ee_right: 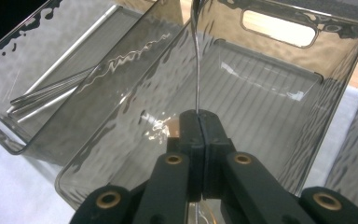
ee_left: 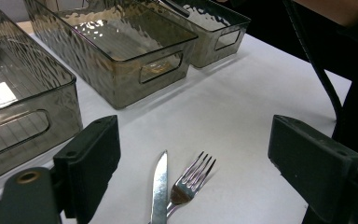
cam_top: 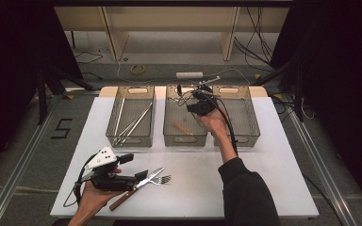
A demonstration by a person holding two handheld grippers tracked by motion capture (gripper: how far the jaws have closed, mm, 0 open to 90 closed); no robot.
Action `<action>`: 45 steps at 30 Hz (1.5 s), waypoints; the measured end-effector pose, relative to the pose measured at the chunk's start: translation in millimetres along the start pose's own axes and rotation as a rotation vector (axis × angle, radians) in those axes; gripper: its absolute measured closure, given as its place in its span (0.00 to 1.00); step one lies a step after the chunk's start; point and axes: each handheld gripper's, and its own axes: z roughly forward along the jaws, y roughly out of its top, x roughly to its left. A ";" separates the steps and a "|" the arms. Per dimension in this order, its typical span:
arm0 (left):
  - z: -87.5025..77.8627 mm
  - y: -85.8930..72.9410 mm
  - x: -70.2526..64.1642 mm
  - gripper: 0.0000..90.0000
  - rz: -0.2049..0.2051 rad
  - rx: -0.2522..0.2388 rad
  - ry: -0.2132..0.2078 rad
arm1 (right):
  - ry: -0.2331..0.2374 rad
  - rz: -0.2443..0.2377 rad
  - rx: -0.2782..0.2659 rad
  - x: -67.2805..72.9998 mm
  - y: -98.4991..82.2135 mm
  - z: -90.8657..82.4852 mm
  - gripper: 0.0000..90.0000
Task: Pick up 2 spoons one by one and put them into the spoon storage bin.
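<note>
A knife (cam_top: 152, 177) with a brown wooden handle and a metal fork (cam_top: 162, 179) lie side by side on the white table (cam_top: 264, 188) near its front left. My left gripper (cam_top: 133, 166) rests low just behind them and is open. Its jaws stand wide to either side of the knife (ee_left: 160, 186) and fork (ee_left: 191, 182), touching neither. My right gripper (cam_top: 195, 100) hovers over the middle smoked bin (cam_top: 185, 139). It is shut (ee_right: 200, 126) on a thin metal utensil (ee_right: 197, 60), seen edge-on and rising from the pads; I cannot tell which kind.
Three smoked plastic bins stand in a row at the back. The left bin (cam_top: 131, 139) holds several long metal rods (ee_right: 51, 88). A wooden-handled piece (cam_top: 181, 127) lies in the middle bin. The right bin (cam_top: 245, 139) stands beside it.
</note>
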 end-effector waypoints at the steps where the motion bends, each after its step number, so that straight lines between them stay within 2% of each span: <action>1: 0.0 0.0 0.0 0.18 0.000 0.000 0.000 | -0.003 0.001 0.001 0.4 0.6 1.0 1.00; 10: 0.1 0.0 0.1 0.18 0.000 0.002 -0.002 | -0.016 0.001 0.022 3.3 3.1 12.5 1.00; 36: 0.0 -0.1 0.4 0.18 -0.003 0.004 -0.006 | -0.007 0.012 0.081 9.3 -4.1 43.2 0.99; 37: -0.1 -0.2 0.5 0.18 -0.003 0.004 -0.006 | -0.002 0.016 0.084 9.4 -4.4 44.5 0.98; 39: -0.2 -0.3 0.8 0.18 -0.003 0.003 -0.004 | 0.016 0.018 0.089 9.7 -4.5 45.4 0.89; 45: -0.5 -0.6 1.2 0.18 -0.003 0.005 -0.003 | 0.043 0.016 0.062 9.7 -2.0 35.7 0.76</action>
